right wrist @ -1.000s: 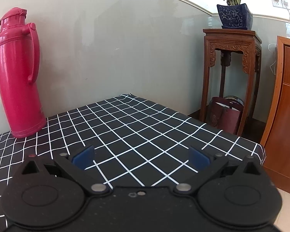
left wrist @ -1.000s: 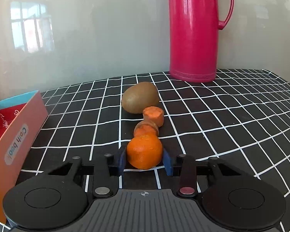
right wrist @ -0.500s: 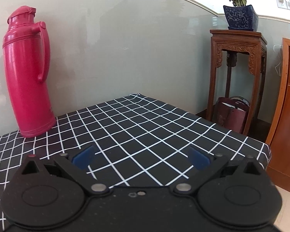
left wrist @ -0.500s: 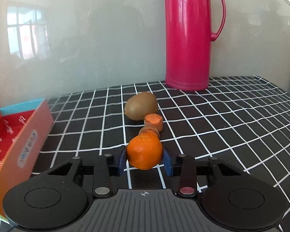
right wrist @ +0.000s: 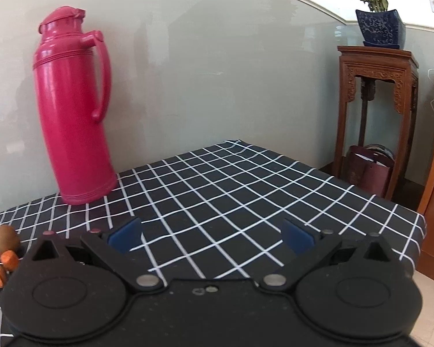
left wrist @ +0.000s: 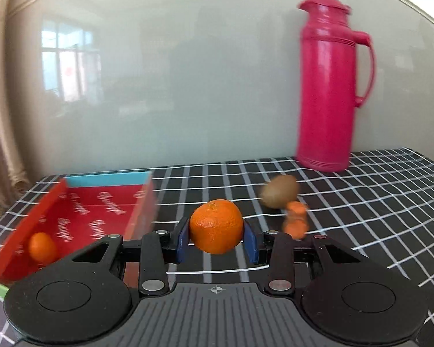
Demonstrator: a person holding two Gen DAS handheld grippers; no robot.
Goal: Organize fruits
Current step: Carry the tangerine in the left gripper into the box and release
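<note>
Blue pads of the left hand-held gripper (left wrist: 216,240) pinched an orange (left wrist: 216,226) from both sides, the fruit lifted clear of the checked desk (left wrist: 376,202); the step in hand looked like the carry toward the red box (left wrist: 101,211), which lay open just left of the orange and a little beyond it. One small orange fruit (left wrist: 42,246) already sat in the box's near left corner; the rest of its floor showed bare. The next move, by my judgement, called for swinging the orange left over the box's near wall, lowering it onto the bare floor beside the small fruit, and only then spreading the jaws; a release too early could let it roll off the rim. Right of the orange a kiwi (left wrist: 280,194) and two carrot pieces (left wrist: 295,219) waited on the desk, outside any container; farther right and behind stood a pink flask (left wrist: 329,86). The right hand-held gripper (right wrist: 211,235) stood spread wide and empty over bare cloth, well right of the flask.
</note>
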